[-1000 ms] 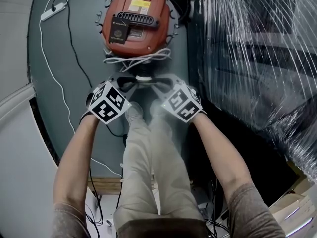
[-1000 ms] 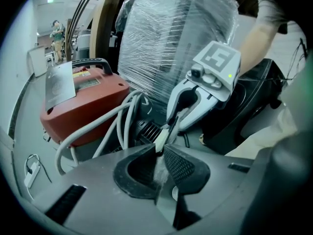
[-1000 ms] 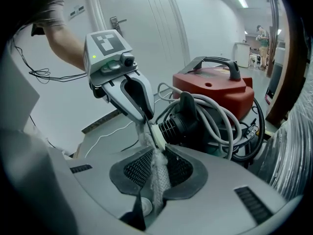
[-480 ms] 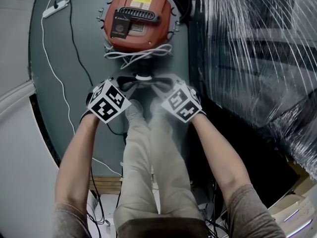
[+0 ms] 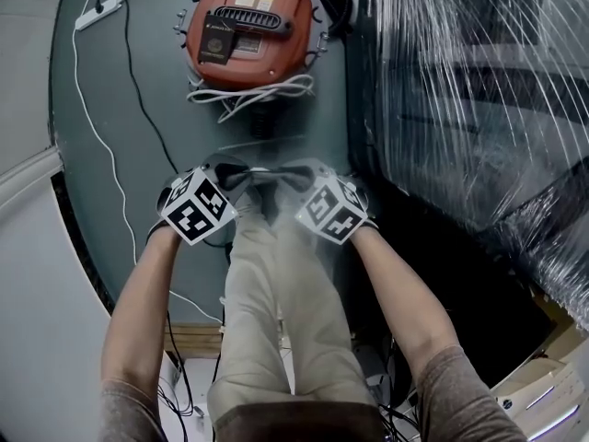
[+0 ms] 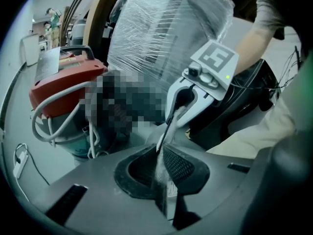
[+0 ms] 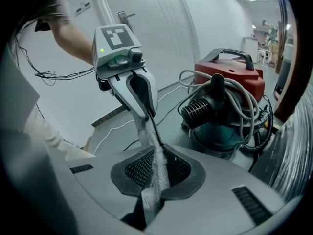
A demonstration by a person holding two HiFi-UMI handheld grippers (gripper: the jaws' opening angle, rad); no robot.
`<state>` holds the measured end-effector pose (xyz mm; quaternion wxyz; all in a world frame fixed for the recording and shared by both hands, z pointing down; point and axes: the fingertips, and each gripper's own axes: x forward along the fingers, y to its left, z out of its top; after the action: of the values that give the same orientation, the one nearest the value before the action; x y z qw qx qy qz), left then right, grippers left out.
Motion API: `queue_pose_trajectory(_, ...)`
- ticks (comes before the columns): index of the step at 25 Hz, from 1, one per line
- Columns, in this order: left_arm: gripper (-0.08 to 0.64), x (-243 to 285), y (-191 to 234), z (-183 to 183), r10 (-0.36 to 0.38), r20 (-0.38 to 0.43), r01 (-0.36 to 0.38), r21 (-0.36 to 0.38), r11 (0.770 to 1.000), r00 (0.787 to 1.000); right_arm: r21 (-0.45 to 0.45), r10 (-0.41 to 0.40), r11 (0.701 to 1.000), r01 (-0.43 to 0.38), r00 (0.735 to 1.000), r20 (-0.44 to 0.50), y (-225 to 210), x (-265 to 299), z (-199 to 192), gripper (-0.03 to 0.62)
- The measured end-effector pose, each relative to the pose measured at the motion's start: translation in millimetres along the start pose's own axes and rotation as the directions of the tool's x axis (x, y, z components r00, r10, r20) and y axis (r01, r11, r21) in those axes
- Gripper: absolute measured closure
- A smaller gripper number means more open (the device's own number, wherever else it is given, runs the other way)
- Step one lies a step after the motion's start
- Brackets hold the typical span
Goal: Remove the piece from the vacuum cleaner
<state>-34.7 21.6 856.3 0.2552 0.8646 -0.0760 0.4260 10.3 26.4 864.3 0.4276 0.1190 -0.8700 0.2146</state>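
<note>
Left gripper [image 6: 159,169]: your jaws are closing, nearly together, with the thin flat piece [image 7: 152,142] edge-on between the pads, which press on it.
Right gripper [image 7: 157,173]: same here. Jaws closing to a narrow gap, pads pinching the other end of that piece.
Piece: pale and dusty-looking, with a dark edge. It spans tip to tip between your two grippers, which face each other.
Piece vs vacuum: it's off the vacuum cleaner [image 5: 247,28], with bare floor [image 5: 147,155] between them. In the head view it hangs in front of your trouser legs [image 5: 276,274].
Vacuum cleaner: red top, teal lower body, on the floor ahead of you. A white cord [image 5: 248,95] is looped around its near side.
Your right: a big load wrapped in clear film [image 5: 479,90], close beside the vacuum.
Your left: a white power strip [image 5: 97,14] on the floor, its lead trailing back towards you.
Arms: both forearms reach forward and the marker cubes face up at you.
</note>
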Motion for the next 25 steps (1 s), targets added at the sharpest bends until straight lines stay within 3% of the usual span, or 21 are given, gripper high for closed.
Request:
queue_pose_trajectory(10,0.52,-57.4,-43.8,43.9,-0.017,0.012,0.018,-0.044,0.999,1.0,0.031,0.022,0.999,-0.022,1.0,0.0,25.1,-72.8,34.2,0.558)
queue_pose_trajectory(17,0.519,-151.0,-65.7,111.1,0.044,0.06,-0.04,-0.066,0.997,0.997,0.024,-0.025,0.999,0.024,0.998,0.054,34.2,-160.5,109.2,0.554)
queue_pose_trajectory(25,0.52,-251.0,-98.4,194.9,0.117,0.106,-0.114,-0.032,0.993,0.987,0.024,-0.057,0.998,0.054,0.992,0.113,46.7,-266.2,185.5,0.552)
